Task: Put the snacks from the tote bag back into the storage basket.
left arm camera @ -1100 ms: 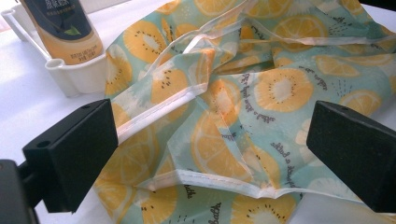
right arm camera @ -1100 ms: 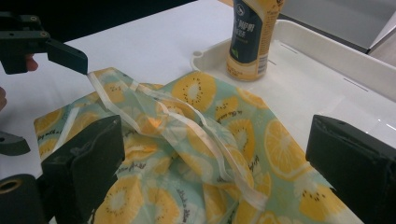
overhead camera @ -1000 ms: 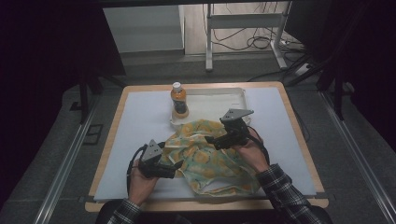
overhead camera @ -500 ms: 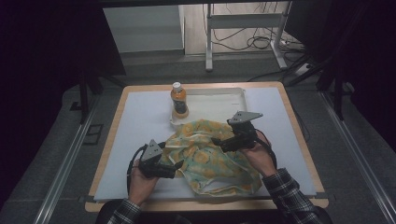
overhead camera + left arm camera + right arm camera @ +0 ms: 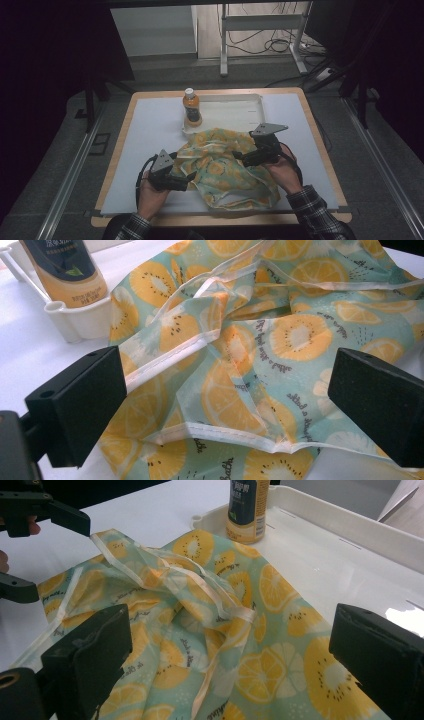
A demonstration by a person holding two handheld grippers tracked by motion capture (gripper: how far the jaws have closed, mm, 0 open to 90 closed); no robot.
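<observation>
One table (image 5: 150, 130), white-topped, under everything. At its far middle, a white tray (image 5: 260, 100), shallow and rigid. Draped over the tray's near rim and spread down toward the person: the cloth (image 5: 220, 165), thin and crumpled, printed with lemon and kiwi slices. In the tray's left corner, just beside the cloth, stands an upright bottle (image 5: 191, 107).

Likely to handle as very light, limp and a little slick. No stiffness to push against, so apt to fold, bunch and slide on the smooth top instead of moving as a sheet. Not fragile, though easy to drag into the bottle.

At the cloth's left edge lies the left gripper (image 5: 192, 176), at its right edge the right gripper (image 5: 237, 156). Both gape wide with nothing clamped, jaws standing well apart over the print in the left gripper view (image 5: 225, 405) and the right gripper view (image 5: 230, 665).

Best taken by the hem (image 5: 165, 357), the white bound edge running between the left jaws: thicker than the open weave, firmer under the pads, less prone to slip. Worth pinching one layer only, near a corner. Better avoided: the loose ribbon (image 5: 220, 600) snaking across the folds, likely to pull free or tangle rather than lift the cloth.
</observation>
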